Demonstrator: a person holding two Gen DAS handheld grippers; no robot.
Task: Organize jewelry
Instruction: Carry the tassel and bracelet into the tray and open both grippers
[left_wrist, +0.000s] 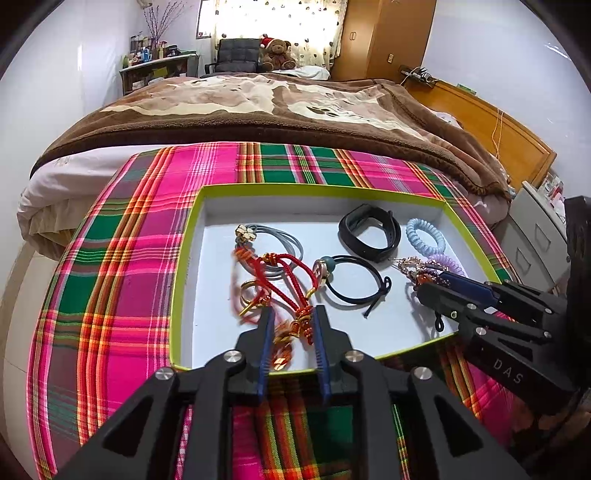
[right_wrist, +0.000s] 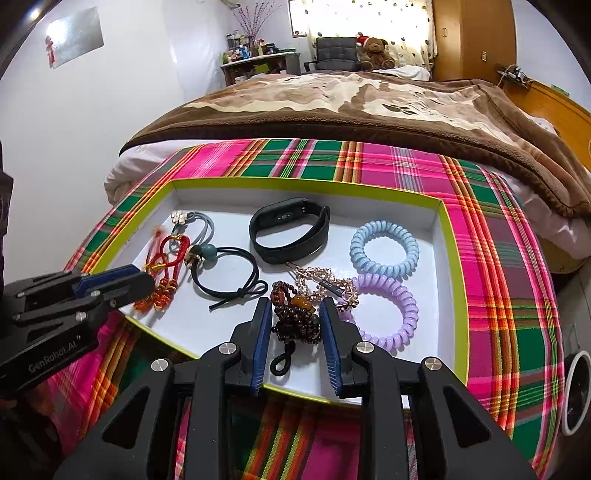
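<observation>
A white tray with a lime-green rim (left_wrist: 314, 188) (right_wrist: 295, 181) lies on a plaid cloth. My left gripper (left_wrist: 291, 312) (right_wrist: 144, 280) is open over the tray's near left corner. The blurred orange-beaded ends of a red cord bracelet (left_wrist: 280, 266) hang loose between its pads. My right gripper (right_wrist: 295, 302) (left_wrist: 424, 286) is shut on a dark bead bracelet (right_wrist: 295, 321) at the tray's near edge. Also in the tray are a black fitness band (right_wrist: 290, 230), a black elastic with a green bead (right_wrist: 207, 251), a grey flower tie (left_wrist: 245, 232), a rose-gold chain (right_wrist: 321, 280), and blue (right_wrist: 384, 267) and purple (right_wrist: 406, 306) spiral ties.
The plaid cloth (left_wrist: 110, 258) covers the foot of a bed with a brown blanket (left_wrist: 258, 107). A wooden headboard (left_wrist: 509, 140) and a grey drawer unit (left_wrist: 535, 236) stand to the right. A white wall is on the left.
</observation>
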